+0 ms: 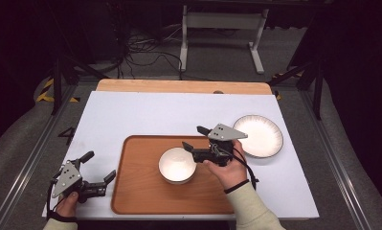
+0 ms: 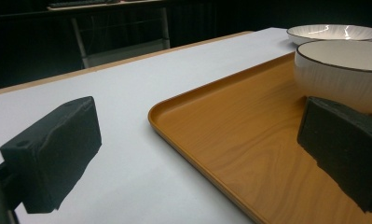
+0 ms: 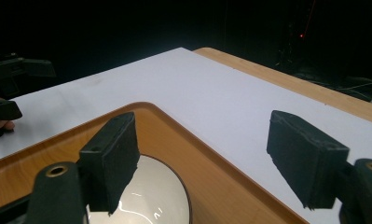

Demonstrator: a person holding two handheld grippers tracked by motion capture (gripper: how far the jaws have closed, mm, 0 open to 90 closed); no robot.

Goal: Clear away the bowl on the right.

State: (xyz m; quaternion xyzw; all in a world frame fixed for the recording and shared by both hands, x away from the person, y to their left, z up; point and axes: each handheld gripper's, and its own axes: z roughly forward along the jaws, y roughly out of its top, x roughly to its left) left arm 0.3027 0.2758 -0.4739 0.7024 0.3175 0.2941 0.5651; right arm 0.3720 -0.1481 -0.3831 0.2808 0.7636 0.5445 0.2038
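My right tool (image 1: 197, 137) hangs over the right part of the tray (image 1: 136, 191), just right of the bowl (image 1: 177, 165). Its jaws stand wide apart with nothing between them; one jaw is above the bowl's rim, not touching it that I can see. The bowl sits upright on the tray, a little right of its middle. My left tool (image 1: 100, 166) rests at the near left corner of the bench (image 1: 131, 112), jaws spread and empty, one on either side of the tray's left edge. The plate (image 1: 258, 136) lies on the bench right of the tray, close behind my right hand. Nothing stands between either tool and the bowl. I count one bowl, one plate, one tray, two tools.
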